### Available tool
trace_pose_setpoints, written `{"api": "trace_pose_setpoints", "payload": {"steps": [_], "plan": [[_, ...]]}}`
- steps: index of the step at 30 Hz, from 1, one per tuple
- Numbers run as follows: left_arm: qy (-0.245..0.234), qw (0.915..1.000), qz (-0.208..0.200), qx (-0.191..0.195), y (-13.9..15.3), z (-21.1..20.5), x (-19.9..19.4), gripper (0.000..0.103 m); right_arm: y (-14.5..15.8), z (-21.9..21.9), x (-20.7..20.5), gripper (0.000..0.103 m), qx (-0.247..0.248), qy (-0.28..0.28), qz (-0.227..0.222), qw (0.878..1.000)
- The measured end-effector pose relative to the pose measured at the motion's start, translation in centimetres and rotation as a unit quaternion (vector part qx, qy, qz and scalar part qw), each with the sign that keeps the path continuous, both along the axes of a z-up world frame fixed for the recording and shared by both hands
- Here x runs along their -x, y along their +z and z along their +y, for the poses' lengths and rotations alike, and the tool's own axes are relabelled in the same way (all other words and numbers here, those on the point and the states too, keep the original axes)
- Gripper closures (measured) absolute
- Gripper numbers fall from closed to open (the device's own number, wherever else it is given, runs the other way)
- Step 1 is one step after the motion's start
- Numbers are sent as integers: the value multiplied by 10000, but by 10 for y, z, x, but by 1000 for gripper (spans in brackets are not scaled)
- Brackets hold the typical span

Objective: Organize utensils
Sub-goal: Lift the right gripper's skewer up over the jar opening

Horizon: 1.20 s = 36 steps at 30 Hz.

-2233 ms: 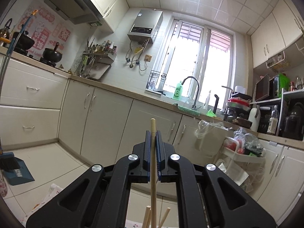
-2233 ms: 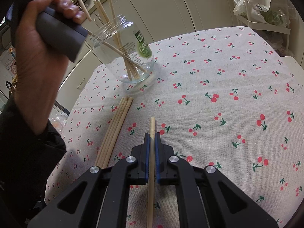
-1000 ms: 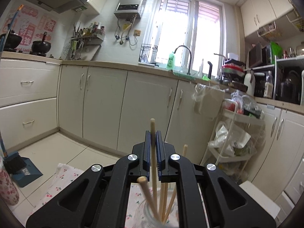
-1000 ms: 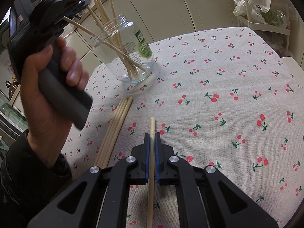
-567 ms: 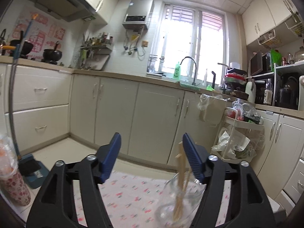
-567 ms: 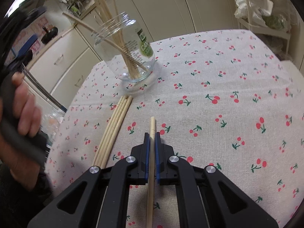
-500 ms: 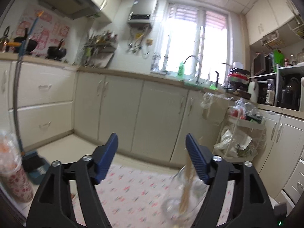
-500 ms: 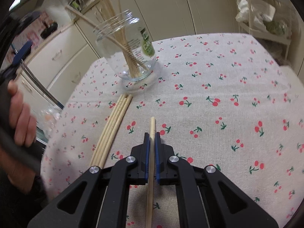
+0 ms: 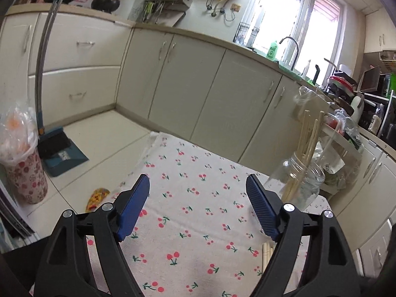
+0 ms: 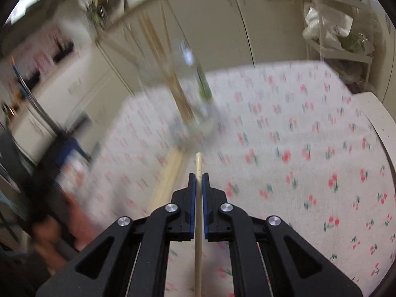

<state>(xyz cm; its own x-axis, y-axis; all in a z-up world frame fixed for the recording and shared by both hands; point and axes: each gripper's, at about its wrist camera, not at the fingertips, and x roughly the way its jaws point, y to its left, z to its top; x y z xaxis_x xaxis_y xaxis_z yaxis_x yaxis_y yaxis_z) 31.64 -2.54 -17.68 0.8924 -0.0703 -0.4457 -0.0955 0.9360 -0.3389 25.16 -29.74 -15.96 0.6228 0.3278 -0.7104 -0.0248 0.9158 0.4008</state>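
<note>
- Wooden chopstick (image 10: 198, 222) sits clamped between the blue pads of the right gripper (image 10: 198, 177); the jaws are closed on it and its tip pokes out past them toward the jar.
- Left gripper (image 9: 198, 193) has its jaws wide and opening, with only the cherry-print tablecloth (image 9: 193, 198) showing between them.
- Glass jar (image 9: 300, 185) stands on the surface to the right of the left gripper, near the cloth's far edge, with several chopsticks leaning inside it.
- Loose chopsticks (image 10: 168, 175) lie flat on the cloth just left of the right gripper; their ends (image 9: 266, 255) peek out beside the left gripper's right finger.
- Right wrist view is motion-blurred.
</note>
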Motion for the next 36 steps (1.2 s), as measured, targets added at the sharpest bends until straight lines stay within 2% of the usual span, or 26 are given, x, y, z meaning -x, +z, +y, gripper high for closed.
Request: {"api": "trace_pose_setpoints", "payload": {"steps": [3, 7, 12, 18, 22, 28, 36], "plan": [[-43, 10000, -12, -86, 0, -6, -3, 25, 38, -3, -10, 97, -382, -121, -687, 9968], [-88, 9999, 43, -106, 1, -9, -7, 23, 90, -5, -28, 97, -551, -436, -1772, 9817], [-74, 9999, 139, -20, -2, -8, -8, 22, 118, -6, -64, 97, -523, -932, -2548, 9611], [-116, 9996, 237, 56, -5, -9, -11, 22, 114, -7, -119, 97, -462, -1434, -2771, 9489], [-133, 9992, 343, 146, -8, -7, -16, 21, 108, -6, -144, 97, -401, -1570, -2855, 9446], [-168, 9986, 446, 214, -11, -9, -20, 21, 105, 3, -160, 97, -101, -1611, -2999, 9402], [-180, 9983, 520, 211, -12, -12, -22, 20, 91, 15, -153, 97, 388, -1304, -2959, 9455]]}}
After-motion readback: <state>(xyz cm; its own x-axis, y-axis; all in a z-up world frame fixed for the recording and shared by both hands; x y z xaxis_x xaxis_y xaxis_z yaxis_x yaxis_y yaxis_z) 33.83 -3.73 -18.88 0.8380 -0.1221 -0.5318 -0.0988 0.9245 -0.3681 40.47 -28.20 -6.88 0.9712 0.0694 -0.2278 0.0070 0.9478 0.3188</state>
